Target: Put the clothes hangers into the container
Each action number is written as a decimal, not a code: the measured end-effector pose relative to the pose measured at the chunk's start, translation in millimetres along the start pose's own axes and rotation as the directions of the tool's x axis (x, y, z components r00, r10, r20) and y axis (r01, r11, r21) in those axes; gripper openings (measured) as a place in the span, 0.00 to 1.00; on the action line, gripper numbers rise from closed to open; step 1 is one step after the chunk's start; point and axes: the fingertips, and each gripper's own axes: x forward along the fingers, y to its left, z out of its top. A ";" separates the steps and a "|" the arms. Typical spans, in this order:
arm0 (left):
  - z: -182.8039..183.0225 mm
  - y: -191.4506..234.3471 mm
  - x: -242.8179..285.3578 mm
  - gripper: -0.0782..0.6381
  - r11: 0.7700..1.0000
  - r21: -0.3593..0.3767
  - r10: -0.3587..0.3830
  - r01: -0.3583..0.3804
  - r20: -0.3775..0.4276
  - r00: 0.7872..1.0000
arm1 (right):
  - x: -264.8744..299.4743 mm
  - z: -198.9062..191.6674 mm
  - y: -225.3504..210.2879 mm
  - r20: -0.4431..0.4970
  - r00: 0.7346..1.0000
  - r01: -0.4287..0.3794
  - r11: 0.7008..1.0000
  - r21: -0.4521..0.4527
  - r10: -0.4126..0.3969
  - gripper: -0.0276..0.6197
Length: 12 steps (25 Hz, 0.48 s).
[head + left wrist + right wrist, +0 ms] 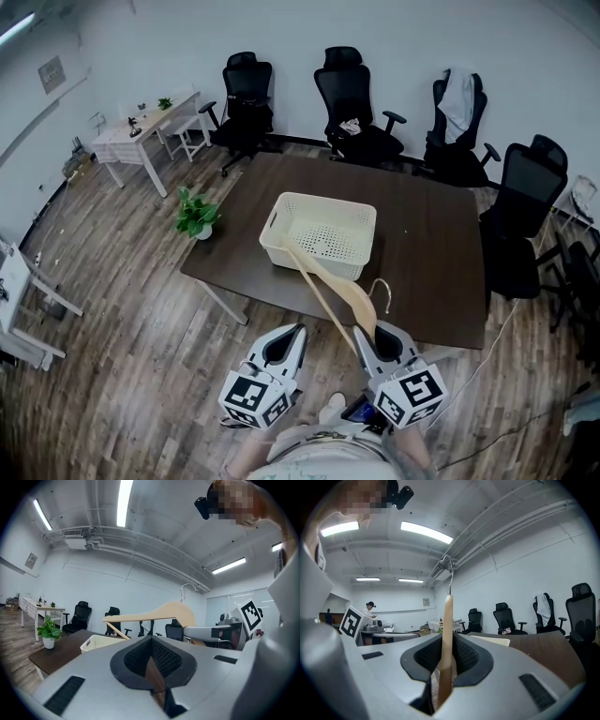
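Hanger (354,298) is clamped in the right gripper (386,345), near the basket (328,199); the left gripper (284,347) is closed and empty. Carry the hanger level, clear the basket rim, then release.

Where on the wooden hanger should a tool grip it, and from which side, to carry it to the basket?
Probably the broad part beside the hook, pads on the two flat faces, coming in level along the wood. The hanger is a thin board standing on edge, so those faces are parallel. The right tool holds it this way.
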 end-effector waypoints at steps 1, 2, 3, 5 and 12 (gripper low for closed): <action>-0.4 -1.0 3.4 0.12 1.000 0.003 0.004 -0.004 0.000 1.000 | 0.7 0.3 -4.4 0.001 1.000 -0.001 1.000 -0.003 0.001 0.14; -1.4 -2.7 6.2 0.12 1.000 0.003 0.006 -0.006 -0.001 1.000 | 0.7 0.1 -8.1 0.000 1.000 -0.003 1.000 -0.002 0.003 0.14; -2.4 -4.8 8.7 0.12 1.000 0.002 0.008 -0.008 -0.002 1.000 | 0.2 -0.1 -11.6 0.001 1.000 -0.005 1.000 0.000 0.005 0.14; -3.2 -8.5 13.6 0.12 1.000 -0.002 0.011 -0.011 -0.002 1.000 | -0.3 0.8 -18.1 0.005 1.000 -0.008 1.000 0.003 0.008 0.14; -8.7 -13.1 25.6 0.12 1.000 -0.015 0.026 -0.026 -0.001 1.000 | -1.3 1.0 -35.9 0.009 1.000 -0.004 1.000 0.017 0.004 0.14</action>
